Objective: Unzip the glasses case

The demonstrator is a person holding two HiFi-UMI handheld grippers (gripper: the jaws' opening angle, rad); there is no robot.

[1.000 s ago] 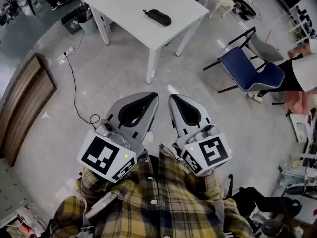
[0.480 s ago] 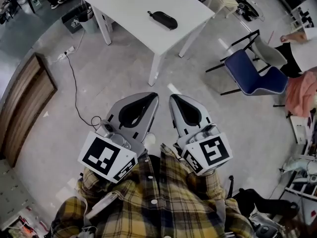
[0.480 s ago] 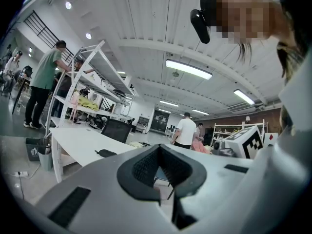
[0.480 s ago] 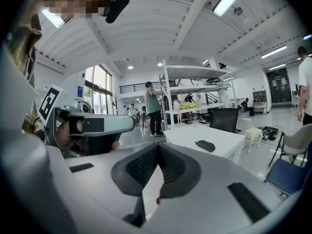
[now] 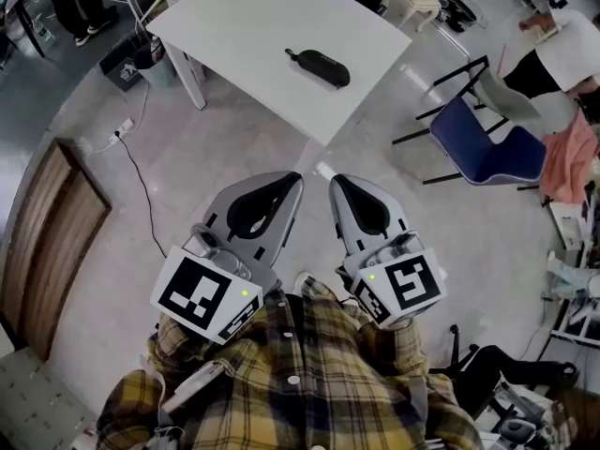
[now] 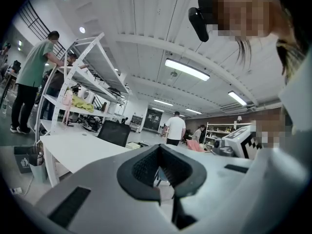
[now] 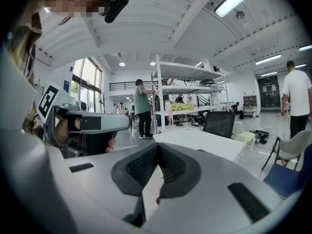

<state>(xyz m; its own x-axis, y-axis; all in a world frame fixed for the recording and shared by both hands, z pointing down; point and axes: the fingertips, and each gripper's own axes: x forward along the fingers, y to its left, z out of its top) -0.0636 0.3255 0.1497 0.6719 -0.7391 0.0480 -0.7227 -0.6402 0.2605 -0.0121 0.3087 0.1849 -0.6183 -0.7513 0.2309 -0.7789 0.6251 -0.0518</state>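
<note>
A black zipped glasses case (image 5: 319, 67) lies on the white table (image 5: 253, 26), well ahead of both grippers. My left gripper (image 5: 297, 178) and right gripper (image 5: 334, 178) are held side by side close to my body, over the floor and short of the table's near corner. Both are shut with nothing between their pads. In the left gripper view the left gripper (image 6: 158, 147) points level, with the table (image 6: 78, 150) to its left. In the right gripper view the right gripper (image 7: 157, 145) faces the table (image 7: 195, 138); the case is hidden there.
A blue chair (image 5: 487, 143) stands right of the table, with a person (image 5: 562, 54) beyond it. A power strip and cable (image 5: 127, 129) trail over the floor at left, near a wooden panel (image 5: 47, 251). A bin (image 5: 141, 59) sits by the table's left legs.
The table and case have slid lower and nearer in the head view as I moved toward them. Both grippers stay shut and side by side in front of my body.
</note>
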